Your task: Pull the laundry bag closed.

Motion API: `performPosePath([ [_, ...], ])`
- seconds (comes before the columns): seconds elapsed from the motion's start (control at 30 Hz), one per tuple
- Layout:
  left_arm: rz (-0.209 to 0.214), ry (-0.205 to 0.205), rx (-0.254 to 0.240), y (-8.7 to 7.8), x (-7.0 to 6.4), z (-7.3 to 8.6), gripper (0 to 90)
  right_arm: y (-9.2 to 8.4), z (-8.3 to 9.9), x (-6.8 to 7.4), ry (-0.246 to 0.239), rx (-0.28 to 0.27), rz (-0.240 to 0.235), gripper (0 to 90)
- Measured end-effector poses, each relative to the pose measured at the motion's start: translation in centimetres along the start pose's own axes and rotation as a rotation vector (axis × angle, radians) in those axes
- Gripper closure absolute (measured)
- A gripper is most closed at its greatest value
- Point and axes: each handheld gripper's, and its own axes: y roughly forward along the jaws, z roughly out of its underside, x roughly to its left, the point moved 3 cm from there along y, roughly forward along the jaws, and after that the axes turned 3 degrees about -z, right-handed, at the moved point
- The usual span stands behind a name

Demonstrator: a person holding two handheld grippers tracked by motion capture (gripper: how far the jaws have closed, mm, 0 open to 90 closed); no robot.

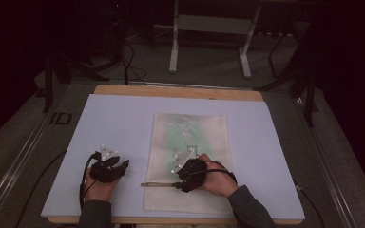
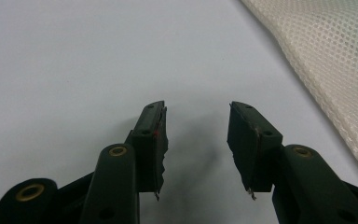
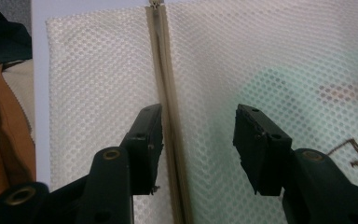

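A cream mesh bag point(image 1: 190, 142) lies flat on the pale board point(image 1: 114, 123), with something green point(image 1: 185, 133) showing through it. Its zipper point(image 1: 158, 185) runs across the bag's near end. My right gripper point(image 1: 179, 182) hovers low over that end, pointing left along the zipper. In the right gripper view it point(image 3: 198, 116) is open, and the zipper point(image 3: 165, 88) passes between the jaws, close to the left one. The green item point(image 3: 265, 88) shows under the mesh. My left gripper point(image 1: 122, 164) rests left of the bag, open point(image 2: 196, 112) over bare board, with the bag's edge point(image 2: 326, 56) off to its right.
The board sits on a wooden table whose edge point(image 1: 178, 91) shows at the back. Beyond it are a grey floor, a white stand's legs point(image 1: 209, 47) and loose cables point(image 1: 130, 66). The person's clothing point(image 3: 0, 121) is near the bag's end.
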Motion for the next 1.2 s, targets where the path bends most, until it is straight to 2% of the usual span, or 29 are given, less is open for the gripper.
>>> performPosePath([
  [1.2, 0.003, 0.007, 0.003, 0.1, -0.1, 0.0, 56.1, 2.5, -3.4, 0.8, -0.053, -0.003, -0.039, 53.2],
])
